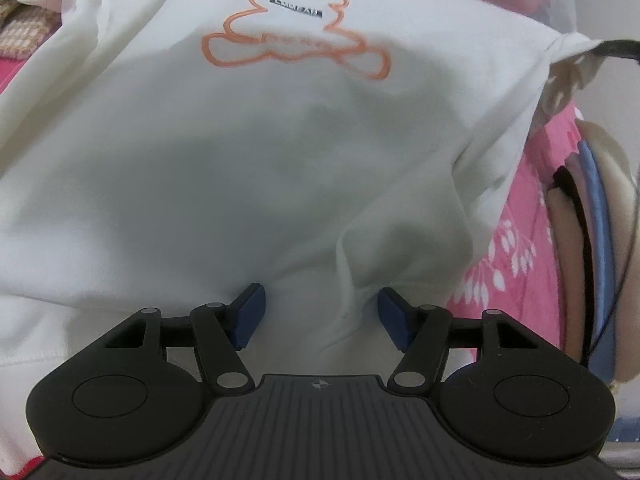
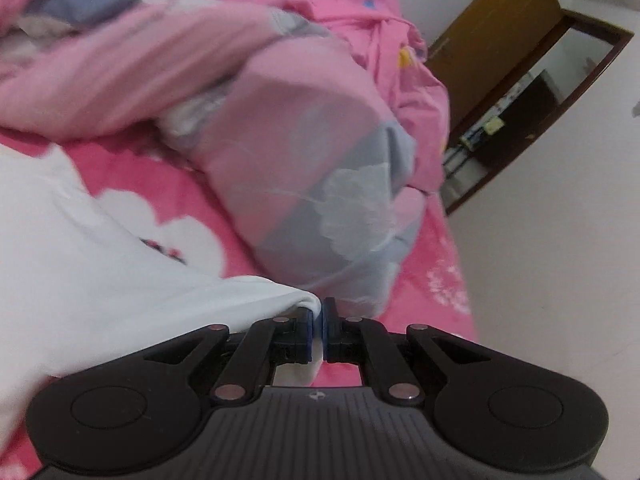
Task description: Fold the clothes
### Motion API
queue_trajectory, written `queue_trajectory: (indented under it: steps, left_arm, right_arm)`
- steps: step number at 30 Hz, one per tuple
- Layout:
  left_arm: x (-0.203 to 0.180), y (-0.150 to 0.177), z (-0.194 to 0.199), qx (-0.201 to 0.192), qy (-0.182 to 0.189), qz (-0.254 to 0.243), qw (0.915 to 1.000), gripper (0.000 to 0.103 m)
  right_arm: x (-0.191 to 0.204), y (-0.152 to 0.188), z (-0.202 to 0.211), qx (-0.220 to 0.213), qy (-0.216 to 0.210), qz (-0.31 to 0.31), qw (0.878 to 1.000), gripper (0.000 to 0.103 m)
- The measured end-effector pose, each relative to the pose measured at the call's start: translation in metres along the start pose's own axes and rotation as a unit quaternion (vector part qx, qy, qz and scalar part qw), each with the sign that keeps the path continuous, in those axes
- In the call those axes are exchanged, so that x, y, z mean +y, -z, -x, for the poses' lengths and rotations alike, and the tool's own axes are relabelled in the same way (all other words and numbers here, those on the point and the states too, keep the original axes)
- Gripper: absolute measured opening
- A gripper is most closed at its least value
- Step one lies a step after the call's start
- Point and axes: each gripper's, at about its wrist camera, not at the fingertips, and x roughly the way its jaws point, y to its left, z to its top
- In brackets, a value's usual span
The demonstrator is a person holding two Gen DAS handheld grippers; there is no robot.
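A white T-shirt (image 1: pixel 280 152) with an orange bear outline (image 1: pixel 296 28) printed on it is spread over a bed covered by a pink floral sheet (image 1: pixel 516 248). In the left wrist view the garment fills most of the frame, with its printed side up and soft creases running toward the near edge of the bed. One corner of the fabric is seen pulled up and away at the right side of the bed, where it is drawn into a taut point.

The left tool (image 1: pixel 320 316) is held over the lower part of the shirt with its blue pads (image 1: pixel 250 312) spread apart; a ridge of cloth lies between them, but no pad is pressed on it, so this tool is released.

In the right wrist view the right tool (image 2: pixel 319 328) is seen clenched on a corner of the white T-shirt (image 2: pixel 100 272), with a thin fold of cloth pinched between its pads. Beyond it, a bundled pink and grey quilt (image 2: pixel 312 152) lies on the bed, blurred. A brown wooden door frame (image 2: pixel 520 80) stands beside the bed's far corner.
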Motion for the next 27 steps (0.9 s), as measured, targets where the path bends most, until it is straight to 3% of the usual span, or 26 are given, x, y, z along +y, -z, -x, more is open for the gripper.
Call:
queue_trajectory:
  steps: [2,3,6,9,12,16,19,21,24,27]
  left_arm:
    - [-0.001,-0.001,-0.001,0.001,-0.002,-0.002,1.0000,0.064]
    - [-0.001,-0.001,-0.001,0.002,-0.003,-0.003,1.0000,0.064]
    - [-0.001,-0.001,-0.002,0.002,-0.003,-0.005,1.0000,0.065]
    - [-0.003,-0.004,-0.004,0.002,-0.003,-0.010,0.9999,0.066]
    - [-0.005,-0.007,-0.008,0.001,0.000,-0.016,0.9999,0.067]
    - [-0.005,-0.004,-0.007,0.000,0.010,-0.030,0.9995,0.068]
    - [-0.006,-0.001,-0.003,-0.001,0.020,-0.046,0.9987,0.068]
    - [-0.005,0.004,0.002,0.009,0.040,-0.048,0.9980,0.068]
    - [-0.001,0.014,0.011,0.025,0.071,-0.049,0.9960,0.068]
    - [0.007,0.029,0.024,0.038,0.082,-0.056,0.9943,0.068]
  right_arm:
    - [0.017,0.008,-0.024,0.021,0.041,0.044,0.998,0.034]
    - [0.022,0.013,-0.034,0.036,0.047,0.053,0.997,0.037]
    - [0.014,0.026,-0.043,0.080,0.006,0.003,0.997,0.039]
    - [-0.002,0.038,-0.043,0.115,-0.044,-0.068,0.990,0.051]
    - [-0.023,0.049,-0.028,0.127,-0.077,-0.122,0.981,0.052]
    - [-0.049,0.055,0.020,0.106,-0.131,-0.196,0.966,0.053]
    - [-0.058,0.062,0.068,0.080,-0.211,-0.250,0.942,0.054]
    - [-0.050,0.069,0.097,0.081,-0.293,-0.268,0.914,0.055]
    - [-0.019,0.082,0.135,0.098,-0.415,-0.269,0.863,0.056]
    - [0.037,0.099,0.165,0.124,-0.463,-0.237,0.845,0.056]
